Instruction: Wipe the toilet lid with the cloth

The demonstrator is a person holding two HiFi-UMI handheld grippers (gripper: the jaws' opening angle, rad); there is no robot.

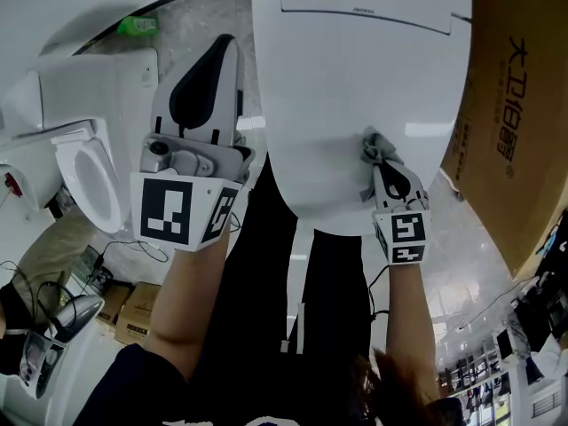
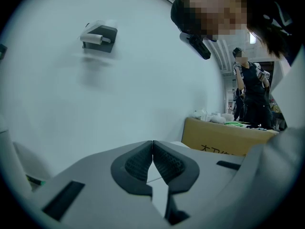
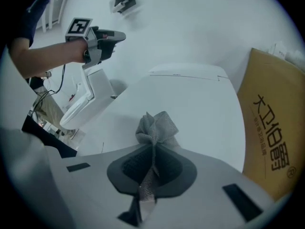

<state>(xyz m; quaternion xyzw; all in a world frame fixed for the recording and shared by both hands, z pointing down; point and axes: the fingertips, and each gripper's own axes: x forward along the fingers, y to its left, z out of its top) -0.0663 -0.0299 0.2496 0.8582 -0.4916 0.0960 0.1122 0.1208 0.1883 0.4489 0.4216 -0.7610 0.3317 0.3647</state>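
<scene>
Toilet lid [image 1: 355, 87], white and shut, is lying with its long axis running from the hinge at the far end to the rounded front edge nearest the person. Standing just beside the lid's right edge is a brown cardboard box [image 1: 515, 122] with printed characters. A second toilet [image 1: 89, 176], seat showing, is sitting well apart from the lid on its left. The left gripper [image 1: 226, 47] is hovering off the lid's left edge, clear of it, its jaws pressing together with nothing between them. The right gripper [image 1: 382, 162] is reaching over the lid's front part, jaws clamping a grey cloth [image 1: 374, 147]. The cloth is resting on the lid near its front right, bunched, its long axis lying along the jaws and its crumpled free end pointing toward the hinge.
</scene>
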